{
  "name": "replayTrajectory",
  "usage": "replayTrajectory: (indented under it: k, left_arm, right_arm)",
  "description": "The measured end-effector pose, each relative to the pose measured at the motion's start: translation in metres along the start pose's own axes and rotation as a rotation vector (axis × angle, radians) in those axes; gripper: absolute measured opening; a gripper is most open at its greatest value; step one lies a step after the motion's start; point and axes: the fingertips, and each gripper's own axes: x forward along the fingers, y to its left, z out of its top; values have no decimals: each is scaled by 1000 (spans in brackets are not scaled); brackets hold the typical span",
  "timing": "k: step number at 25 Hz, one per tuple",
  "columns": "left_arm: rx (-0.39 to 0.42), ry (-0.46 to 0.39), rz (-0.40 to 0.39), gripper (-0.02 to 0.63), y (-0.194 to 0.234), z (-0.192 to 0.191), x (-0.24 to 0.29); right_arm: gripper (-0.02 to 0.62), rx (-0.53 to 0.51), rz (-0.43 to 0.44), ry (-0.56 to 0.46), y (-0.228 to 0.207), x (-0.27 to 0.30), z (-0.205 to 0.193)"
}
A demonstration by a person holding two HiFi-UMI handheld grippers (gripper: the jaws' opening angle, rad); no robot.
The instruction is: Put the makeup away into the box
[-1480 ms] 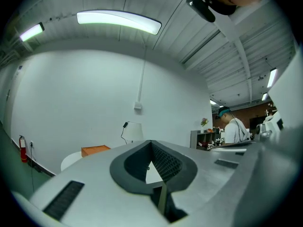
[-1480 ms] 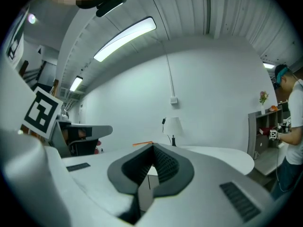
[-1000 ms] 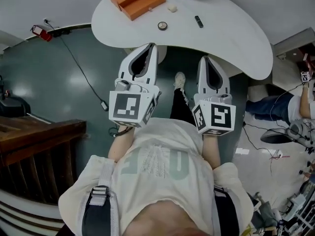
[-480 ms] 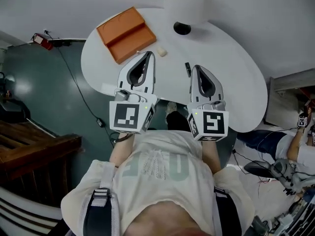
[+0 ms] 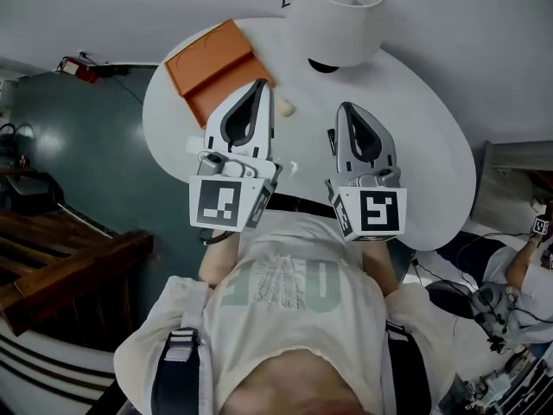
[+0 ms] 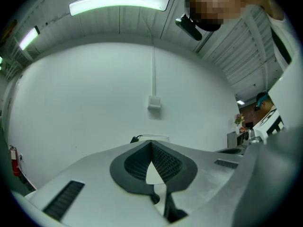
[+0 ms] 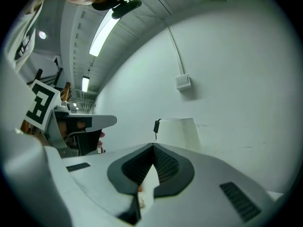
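Fingers clenched on the left gripper [image 6: 151, 143]: dark ribbed pads meet tip to tip, nothing caught between them. Same story on the right gripper [image 7: 153, 146], with its pads pressed together at the tips and empty. From the head view, both are held level and side by side at centre frame, noses out over the near part of the white worktop [image 5: 423, 154]. The left marker cube [image 5: 226, 201] and right marker cube [image 5: 370, 212] sit back against the person's pale shirt [image 5: 285, 292].

Just right of the left gripper's nose lies a small cream piece [image 5: 286, 107], close by the lower corner of the orange box [image 5: 212, 67]. A slim dark stick [image 5: 331, 137] peeks out along the left edge of the right gripper. What either piece is, too small to tell. The box itself sits at the upper left of the worktop, its two orange halves side by side, beyond the left gripper and apart from it.

Further out at top centre stands a lamp [image 5: 341, 11] with a white shade, dark base below it. The right gripper view has that shade dead ahead. Far upper left, a red fire extinguisher [image 5: 73, 66] is on the floor.
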Motion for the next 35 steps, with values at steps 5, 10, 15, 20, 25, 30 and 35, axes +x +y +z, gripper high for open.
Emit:
replayTrajectory:
  k: [5, 10, 15, 20, 25, 30, 35]
  left_arm:
    - [6, 30, -25, 6, 6, -7, 24]
    - [20, 66, -64, 6, 6, -18, 35]
    - [-3, 43, -51, 24, 16, -20, 34]
    - [-38, 169, -83, 204, 27, -54, 27]
    - [4, 379, -74, 255, 35, -128, 4]
    - [23, 634, -119, 272, 32, -209, -39]
    - [-14, 863, -138, 275, 27, -293, -76]
  right_arm:
    - [5, 11, -18, 4, -9, 17, -3]
    - [5, 13, 16, -18, -9, 35, 2]
    - [5, 16, 69, -5, 1, 49, -1]
    - [5, 34, 155, 39, 18, 66, -13]
    - [5, 30, 212, 85, 29, 82, -29]
    - [5, 15, 252, 165, 45, 89, -49]
    - [5, 8, 282, 234, 55, 94, -70]
